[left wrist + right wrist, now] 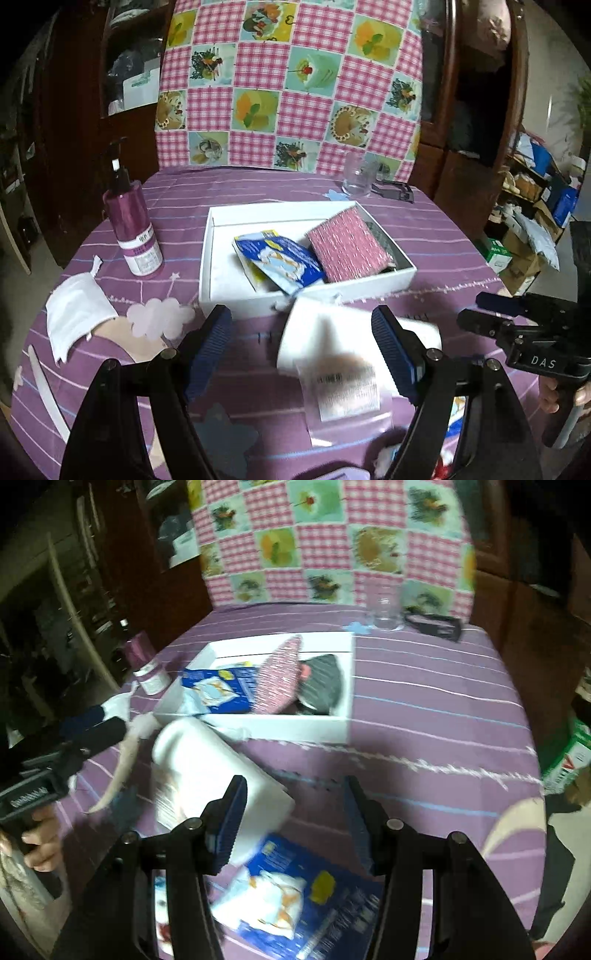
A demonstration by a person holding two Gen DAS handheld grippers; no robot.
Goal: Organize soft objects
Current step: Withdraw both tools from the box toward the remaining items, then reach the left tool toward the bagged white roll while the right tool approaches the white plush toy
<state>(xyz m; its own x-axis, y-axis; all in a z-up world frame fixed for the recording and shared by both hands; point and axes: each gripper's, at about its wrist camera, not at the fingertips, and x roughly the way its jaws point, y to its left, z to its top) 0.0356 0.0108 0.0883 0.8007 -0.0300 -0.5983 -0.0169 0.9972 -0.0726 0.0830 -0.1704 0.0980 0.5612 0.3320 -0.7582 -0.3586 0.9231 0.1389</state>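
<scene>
A white box (221,258) sits mid-table and holds a blue packet (280,264), a pink striped cloth (347,245) and a grey cloth (321,688). In front of the box lies a white soft pack (332,332) with a printed label. My left gripper (303,332) is open around the pack, its pads clear of it. My right gripper (295,812) is open over the purple tablecloth, with a second blue packet (306,897) lying low between its fingers and the white pack (207,771) just to its left. Each gripper shows at the edge of the other's view: the right gripper (484,312), the left gripper (99,723).
A purple pump bottle (131,229) stands left of the box. A white pouch (75,314) lies at the table's left edge. A clear glass (356,177) and a black clip (393,190) sit at the back. A checked cloth (288,85) hangs behind. Cartons (517,251) crowd the right.
</scene>
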